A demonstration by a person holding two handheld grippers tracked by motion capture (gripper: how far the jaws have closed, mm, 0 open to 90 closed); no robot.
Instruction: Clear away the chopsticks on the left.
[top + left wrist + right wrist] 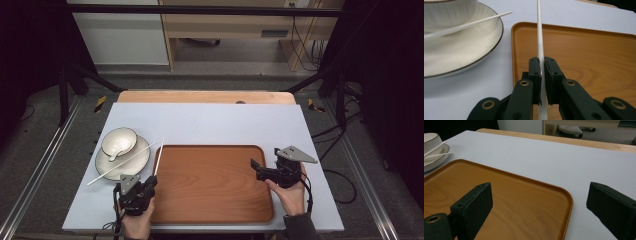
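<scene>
The thin white plastic chopstick [539, 37] is clamped between the two black pads of the left claw [542, 75], which is clenched on it near its lower end. The stick runs straight ahead from the pads, along and just above the left rim of the brown wooden tray [579, 60] with rounded corners, its far tip reaching past the tray's far left corner. In the high view the same chopstick [158, 156] lies close along the tray's [210, 200] left edge, with the left claw [148, 182] at the tray's near left corner.

Left of the tray, on the pale blue bench [210, 122], sits a round white plate with a thin dark rim [141, 161]; a narrow strip of bare bench separates plate and tray. A white ribbed bowl [120, 141] stands on the plate, and a second white chopstick [121, 163] lies slantwise across the plate, its near end overhanging the plate's edge onto the bench.

The tray's whole inner surface is bare. The right claw [256, 168] hovers over the tray's right edge, released, its jaws standing wide apart with nothing between them. In the right gripper view, one jaw is above the tray [499, 195] and the other above the bench [564, 162] beyond the tray's rounded far right corner. Beyond the tray's far rim the bench is open to its wooden back edge.
</scene>
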